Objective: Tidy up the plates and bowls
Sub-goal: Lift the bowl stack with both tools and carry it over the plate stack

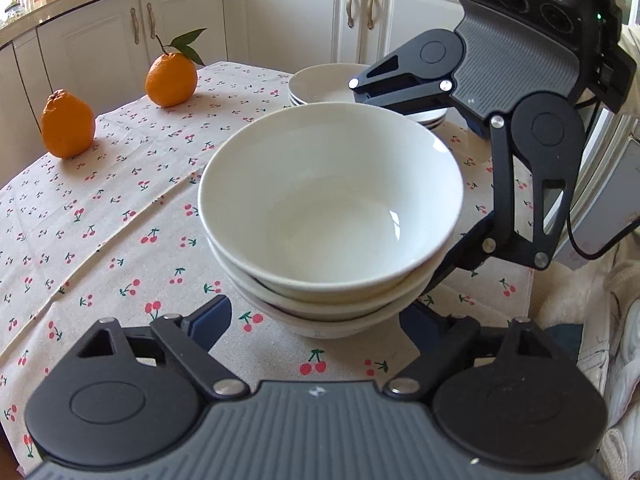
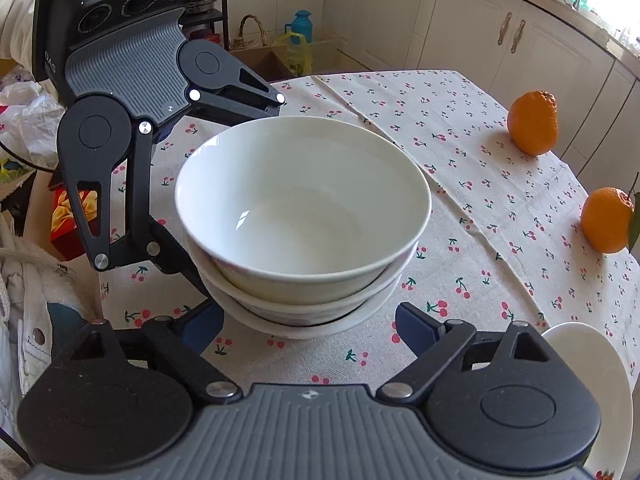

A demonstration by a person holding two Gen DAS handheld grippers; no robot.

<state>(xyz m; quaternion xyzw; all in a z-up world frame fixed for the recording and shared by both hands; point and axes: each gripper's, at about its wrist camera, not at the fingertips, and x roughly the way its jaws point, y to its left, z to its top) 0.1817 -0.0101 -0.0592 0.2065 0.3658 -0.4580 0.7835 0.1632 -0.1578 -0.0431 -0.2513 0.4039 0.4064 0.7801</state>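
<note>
Left wrist view: a stack of white bowls (image 1: 332,220), three nested, stands on a cherry-print tablecloth (image 1: 100,232) just beyond the left gripper (image 1: 316,320). Its blue-padded fingers (image 1: 212,320) flank the lowest bowl, jaws apart and pressing on nothing visible; the right pad is partly hidden, so contact there cannot be told. The right gripper (image 1: 404,184) reaches in from the right, jaws spread around the stack's far and right sides; a pink label on its housing is too blurred to read. A stack of white plates (image 1: 320,84) lies on the far side, two oranges (image 1: 171,79) at far left, white cabinets (image 1: 288,16) behind. Right wrist view: the same bowls (image 2: 304,216) sit between the right gripper's (image 2: 312,328) open pads, clear of both. The left gripper (image 2: 224,196) enters from the left, its housing lettered "DAS". A plate rim (image 2: 600,384) shows at near right, the oranges (image 2: 534,122) at far right.
</note>
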